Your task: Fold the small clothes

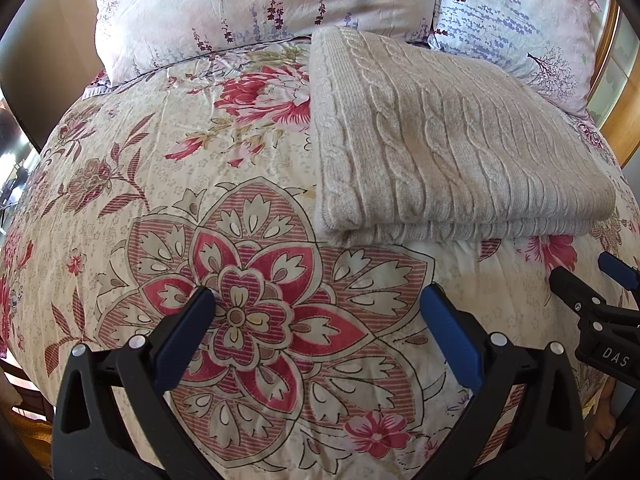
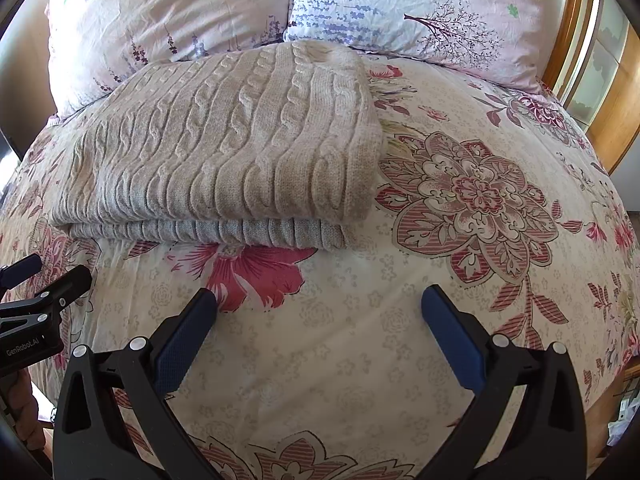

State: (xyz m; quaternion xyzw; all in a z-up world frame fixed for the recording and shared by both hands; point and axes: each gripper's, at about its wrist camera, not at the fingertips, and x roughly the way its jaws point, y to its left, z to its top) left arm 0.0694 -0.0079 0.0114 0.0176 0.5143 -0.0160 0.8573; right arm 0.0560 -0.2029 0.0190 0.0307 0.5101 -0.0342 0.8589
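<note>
left tool [image 1: 318, 306] spread wide, holding nothing, hovering over the bedspread [image 1: 180, 208] just short of the sweater [image 1: 452, 152]. ahead and to the right, sweater folded into a thick rectangle, flat on the bed, far edge against the pillows [image 1: 256, 8]. looks soft, bulky, light, cable knit likely to stretch and sag if lifted by one corner. best pinched through all layers at the near folded edge, one corner each. right tool [image 2: 320, 304] equally wide, empty, near the same edge.
</note>
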